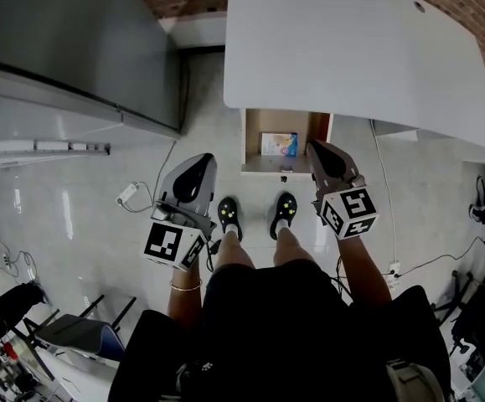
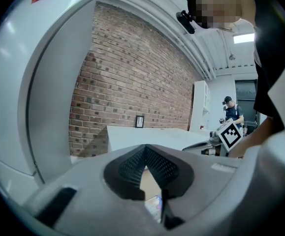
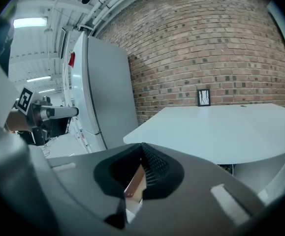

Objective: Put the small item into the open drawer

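The open wooden drawer [image 1: 251, 134] sticks out from under the white desk [image 1: 351, 48]. A small colourful box [image 1: 278, 144] lies flat inside it. My right gripper [image 1: 316, 146] hovers at the drawer's right front corner, shut, with nothing between its jaws. My left gripper [image 1: 206, 159] hangs lower left of the drawer, over the floor, also shut and empty. In the left gripper view the left gripper [image 2: 145, 149] has its pads meeting, and a bit of the box [image 2: 154, 206] shows below them. In the right gripper view the right gripper [image 3: 142, 146] shows the drawer's wooden wall [image 3: 134, 183] behind its pads.
A tall grey cabinet [image 1: 74, 40] stands to the left. Cables and a plug [image 1: 130, 193] lie on the tiled floor, with a power strip [image 1: 393, 268] at the right. The person's shoes [image 1: 229, 212] stand just before the drawer. A chair [image 1: 74, 329] is at the lower left.
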